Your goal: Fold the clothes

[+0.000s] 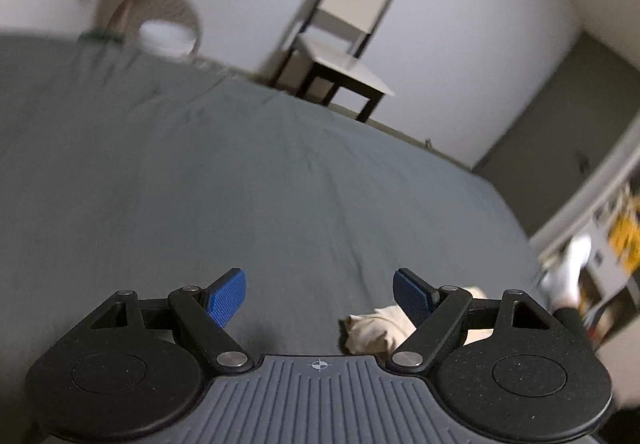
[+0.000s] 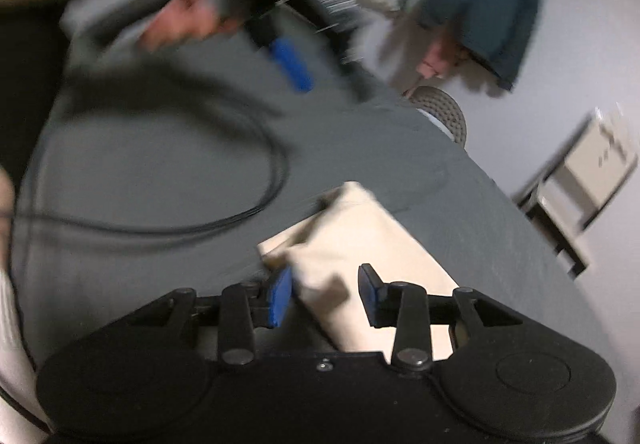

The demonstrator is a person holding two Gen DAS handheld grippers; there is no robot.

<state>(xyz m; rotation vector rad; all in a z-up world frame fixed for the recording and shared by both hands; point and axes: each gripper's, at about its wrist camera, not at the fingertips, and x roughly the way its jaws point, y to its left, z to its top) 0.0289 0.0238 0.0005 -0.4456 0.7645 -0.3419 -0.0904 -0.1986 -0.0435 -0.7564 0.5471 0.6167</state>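
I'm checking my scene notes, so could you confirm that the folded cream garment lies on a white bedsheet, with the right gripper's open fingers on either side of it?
Not quite: the bedsheet is dark grey, not white, as the right wrist view shows. The rest holds: the folded cream garment lies on it, and the right gripper is open with a finger on either side of the garment's near end.

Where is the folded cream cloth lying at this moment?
The folded cream cloth lies on the grey bed sheet, directly ahead of the open right gripper; in the left wrist view it shows low right, behind that gripper's right finger.
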